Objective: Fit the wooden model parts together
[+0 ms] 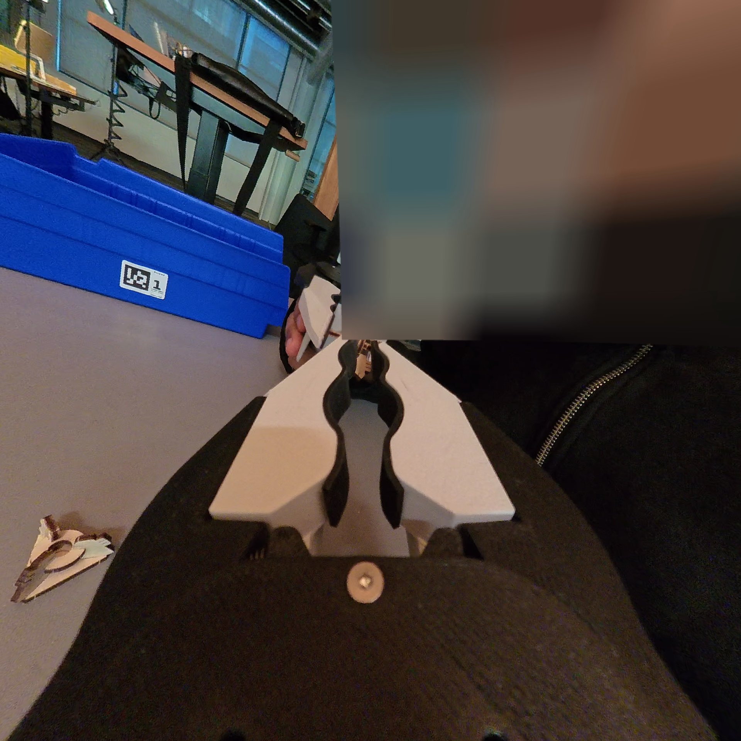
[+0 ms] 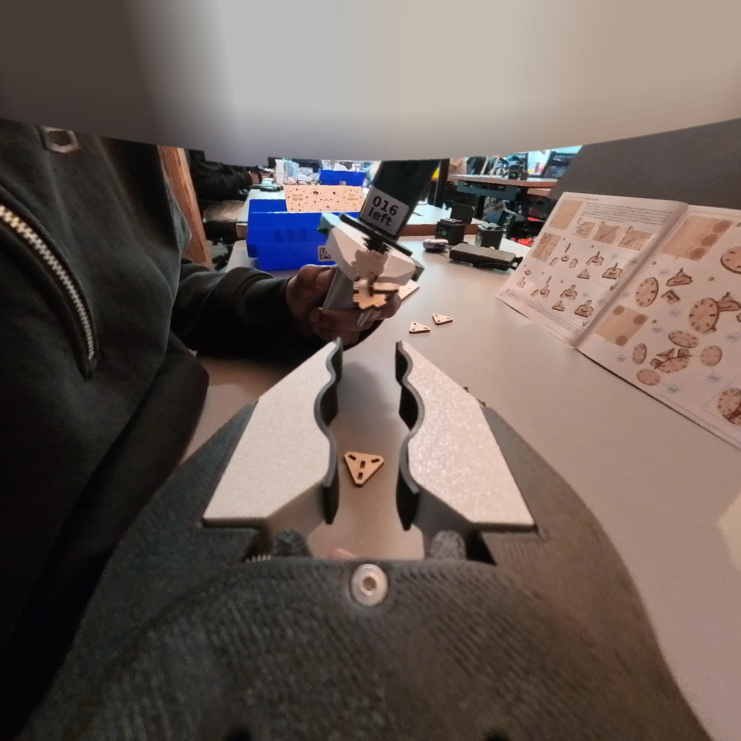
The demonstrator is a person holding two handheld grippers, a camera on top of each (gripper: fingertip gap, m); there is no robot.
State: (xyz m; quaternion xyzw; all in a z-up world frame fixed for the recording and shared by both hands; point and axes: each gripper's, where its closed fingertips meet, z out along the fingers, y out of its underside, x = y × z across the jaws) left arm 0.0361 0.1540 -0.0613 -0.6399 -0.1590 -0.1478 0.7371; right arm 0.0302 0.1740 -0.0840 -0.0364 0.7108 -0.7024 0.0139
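Your left gripper (image 2: 371,290) pinches a small wooden assembly (image 2: 373,294) held off the grey table (image 2: 521,401), its long axis unclear. Your right gripper (image 2: 369,353) is spread, bare, above a flat wooden triangle (image 2: 363,467); the blue bin's (image 1: 140,240) contents are hidden

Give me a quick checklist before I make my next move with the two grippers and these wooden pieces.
1. Left gripper shut on the wooden assembly: ok.
2. Right gripper open, nothing between its fingers: ok.
3. Loose triangle piece flat on the table under the right gripper: ok.
4. Two more triangle pieces lying apart from the grippers: ok.
5. Instruction booklet open: ok.
6. Assembly seated squarely in the grasp: cannot tell.
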